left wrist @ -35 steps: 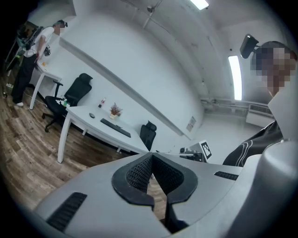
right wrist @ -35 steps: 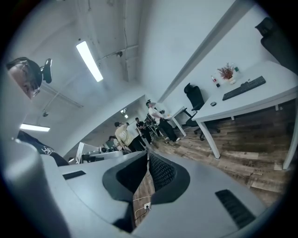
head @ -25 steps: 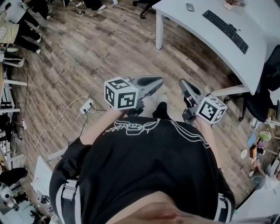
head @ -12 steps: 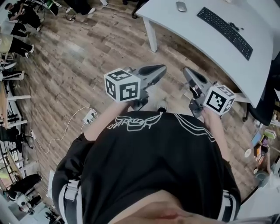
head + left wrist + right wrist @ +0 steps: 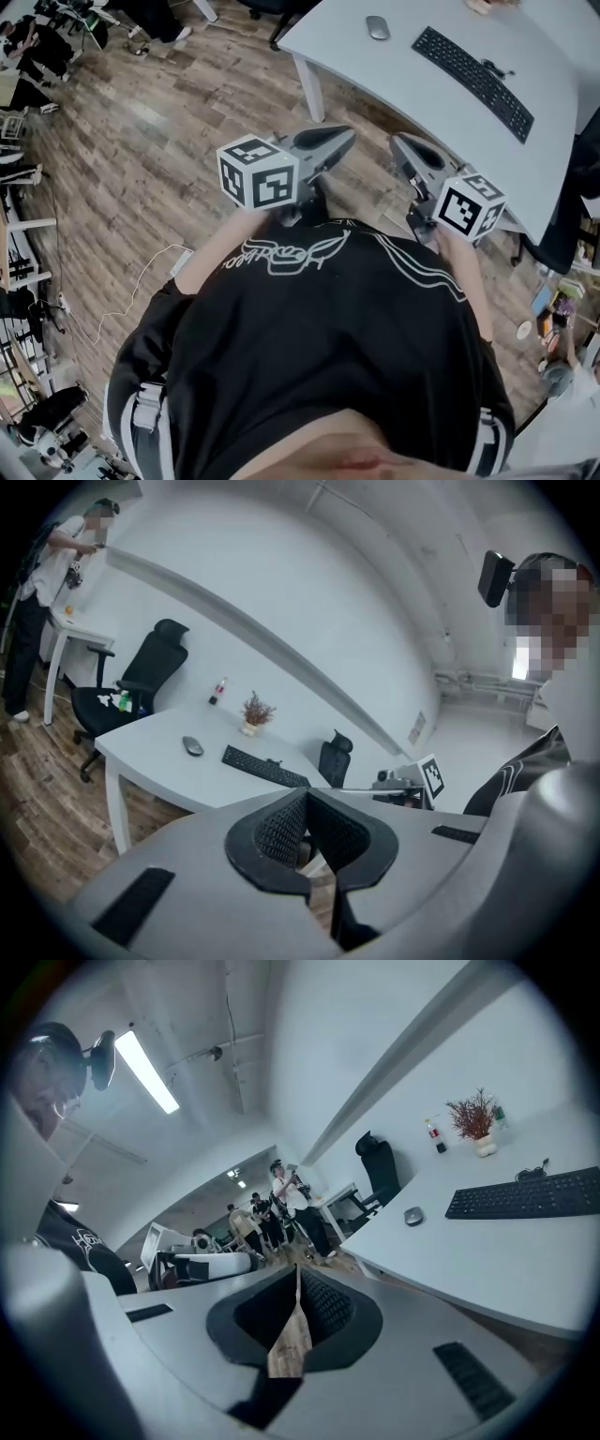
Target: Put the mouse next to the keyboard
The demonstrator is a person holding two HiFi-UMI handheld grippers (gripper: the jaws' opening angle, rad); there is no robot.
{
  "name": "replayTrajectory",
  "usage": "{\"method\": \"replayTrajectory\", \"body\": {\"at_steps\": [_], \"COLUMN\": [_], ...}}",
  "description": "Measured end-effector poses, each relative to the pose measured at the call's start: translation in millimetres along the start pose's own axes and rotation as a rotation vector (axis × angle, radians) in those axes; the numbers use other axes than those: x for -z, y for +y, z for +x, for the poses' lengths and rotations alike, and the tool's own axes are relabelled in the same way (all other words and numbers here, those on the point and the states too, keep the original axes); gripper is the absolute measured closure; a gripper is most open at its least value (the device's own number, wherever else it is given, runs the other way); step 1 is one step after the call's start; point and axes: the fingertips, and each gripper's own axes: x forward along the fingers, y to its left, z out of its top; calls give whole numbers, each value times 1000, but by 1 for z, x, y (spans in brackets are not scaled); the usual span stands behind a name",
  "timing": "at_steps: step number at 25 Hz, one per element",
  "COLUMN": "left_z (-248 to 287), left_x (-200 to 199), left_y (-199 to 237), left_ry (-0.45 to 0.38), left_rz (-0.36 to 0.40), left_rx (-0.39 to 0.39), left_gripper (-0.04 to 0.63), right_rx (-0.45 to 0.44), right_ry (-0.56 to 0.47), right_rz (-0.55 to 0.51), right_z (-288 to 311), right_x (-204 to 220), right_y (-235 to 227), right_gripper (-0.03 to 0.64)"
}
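The person stands on a wood floor (image 5: pixel 141 141) just short of a white table (image 5: pixel 384 66), a gripper in each hand. Both are held out in front of the black shirt (image 5: pixel 319 347) and point toward the table.

The left gripper (image 5: pixel 305 795) has its jaws pressed together, tips meeting, with nothing between them. Only a sliver of floor shows through the hollow behind the tips. The right gripper (image 5: pixel 297 1277) is the same: jaws closed tip to tip, empty. Neither gripper touches the table or anything on it.

The mouse (image 5: pixel 377 27) lies flat on the table, toward the far left corner as the person sees it, well apart from both grippers. The keyboard (image 5: pixel 473 68) lies to the mouse's right and runs diagonally along the tabletop. A bare strip of table separates its nearer end from the mouse, so the two are near but not touching.

Behind the keyboard, toward the wall, stand a small potted plant (image 5: pixel 253 712) and a bottle (image 5: pixel 218 692). A black chair (image 5: pixel 155 663) sits at the table's left end. A power strip (image 5: pixel 180 262) lies on the floor to the person's left, partly hidden by the arm. In the right gripper view, several people (image 5: pixel 281 1206) stand in the far part of the room.
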Motion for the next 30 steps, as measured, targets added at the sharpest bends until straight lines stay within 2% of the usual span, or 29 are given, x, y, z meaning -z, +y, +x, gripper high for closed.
{"method": "replayTrajectory", "body": {"at_steps": [4,8,15,24,27,30], "left_z": [15,44,84,133,146,160], "left_x": [-10,-43,-109,-179,-196,-200], "left_y": [30,68,179,290,323,348], "left_ry": [6,16,89,165,191,239], "left_rz": [3,2,-14,-54,-57,-79], "left_rx": [35,95,129,209,230,255], "left_gripper": [589,589,589,589,589,589], "right_rx": [32,70,150,280,284,333], "right_ry": [8,4,-3,24,16,44], "right_rz": [-6,19,89,140,148,130], "right_z": [24,57,146,231,256,270], "right_x": [-4,-28,-82,-133,-153,-163], "right_y": [-19,-48,-114,-182,-197,-212], "right_gripper": [601,601,601,601,601,601]}}
